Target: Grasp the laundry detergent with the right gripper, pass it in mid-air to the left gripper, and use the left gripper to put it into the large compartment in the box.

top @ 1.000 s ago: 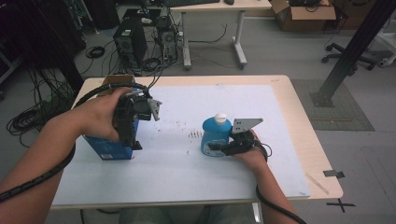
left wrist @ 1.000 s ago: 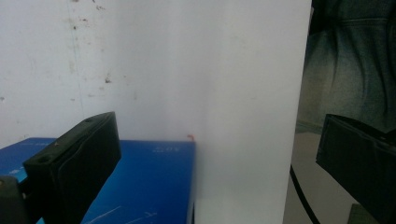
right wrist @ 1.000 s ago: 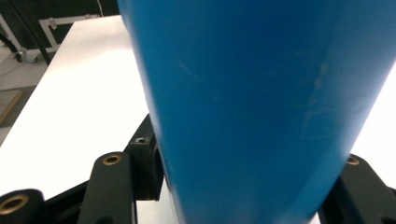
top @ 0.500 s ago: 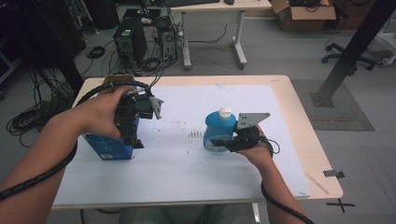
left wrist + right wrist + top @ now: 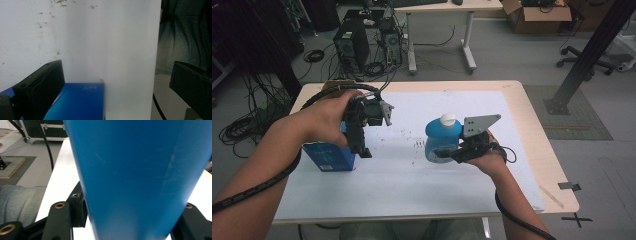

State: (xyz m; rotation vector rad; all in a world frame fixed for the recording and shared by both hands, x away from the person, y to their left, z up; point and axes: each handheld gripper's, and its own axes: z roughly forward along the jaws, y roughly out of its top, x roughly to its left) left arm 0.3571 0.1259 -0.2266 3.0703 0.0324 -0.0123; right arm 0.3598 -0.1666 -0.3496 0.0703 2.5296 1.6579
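The blue bottle (image 5: 441, 142) with its white cap (image 5: 447, 119) is in my right hand-held gripper (image 5: 446, 153), jaws clamped on its lower body, one on each side. It sits upright over the white sheet (image 5: 412, 180) that covers the tabletop (image 5: 532, 125), right of centre. In the right gripper view the blue wall of the bottle (image 5: 135, 175) stands between the two black jaws, pressed on both sides.

Across the sheet, well apart from the bottle, my left hand-held gripper (image 5: 362, 147) points down over the blue box (image 5: 329, 156), which stands near the left edge of the sheet. In the left gripper view its jaws are spread wide, with the top of the blue box (image 5: 80, 102) just inside the left jaw; nothing is gripped.

Between box and bottle there is a patch of small dark marks (image 5: 417, 145) on the sheet. A brown cardboard edge (image 5: 334, 84) peeks out behind my left hand at the far corner of the tabletop.

Beyond the tabletop, on the floor: computer towers (image 5: 353, 47) with loose cables (image 5: 242, 127), another desk (image 5: 442, 5), a black post (image 5: 587, 55) on its base plate, and an office chair (image 5: 612, 55).
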